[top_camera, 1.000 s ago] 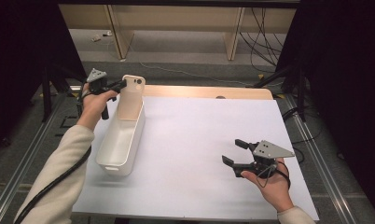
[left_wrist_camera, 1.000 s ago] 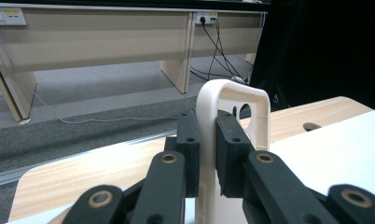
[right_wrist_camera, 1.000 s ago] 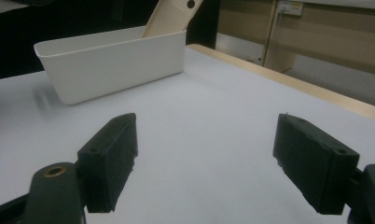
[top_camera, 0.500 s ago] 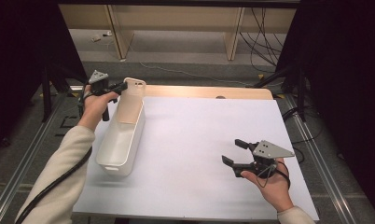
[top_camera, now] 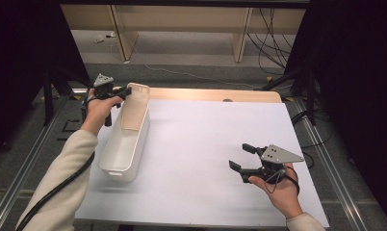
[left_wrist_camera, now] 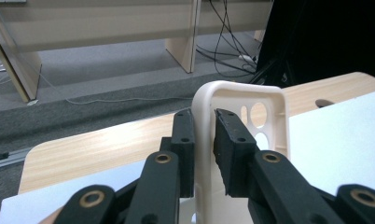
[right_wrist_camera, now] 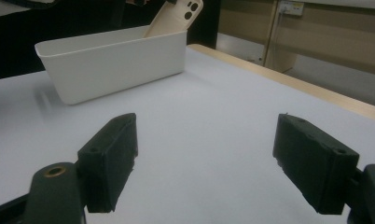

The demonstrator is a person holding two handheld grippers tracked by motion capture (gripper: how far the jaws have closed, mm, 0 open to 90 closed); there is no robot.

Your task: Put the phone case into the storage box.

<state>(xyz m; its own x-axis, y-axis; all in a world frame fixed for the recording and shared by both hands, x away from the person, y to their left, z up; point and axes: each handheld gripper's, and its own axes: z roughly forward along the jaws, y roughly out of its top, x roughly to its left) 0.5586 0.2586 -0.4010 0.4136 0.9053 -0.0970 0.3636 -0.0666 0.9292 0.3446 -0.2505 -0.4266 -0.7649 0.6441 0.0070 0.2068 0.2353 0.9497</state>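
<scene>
— See the left gripper (top_camera: pixel 123 91)? Its jaws are clamped on the rim of that cream phone case (left_wrist_camera: pixel 241 109), right at the end with the camera holes.

— And the case itself?

— Leaning in the far end of the white bin (top_camera: pixel 115 163), top edge poking above the bin's rim, lower part down inside. From a second ago it's barely shifted; maybe eased a touch lower into the bin. So I'd guess it's being set in, or about to be drawn out. Hard to call.

— The other hand?

— The right gripper (top_camera: pixel 240 158) sits well to the right of the bin, low over the white mat (top_camera: pixel 206 130), jaws spread wide, holding nothing. It hasn't moved.

— Room to work?

— Plenty between the bin and that right gripper, all bare mat. Tighter on the bin's left: it sits near the mat's left edge, and its far end is close to the wooden table edge (top_camera: pixel 211 94). Lifting straight up looks safest.
</scene>
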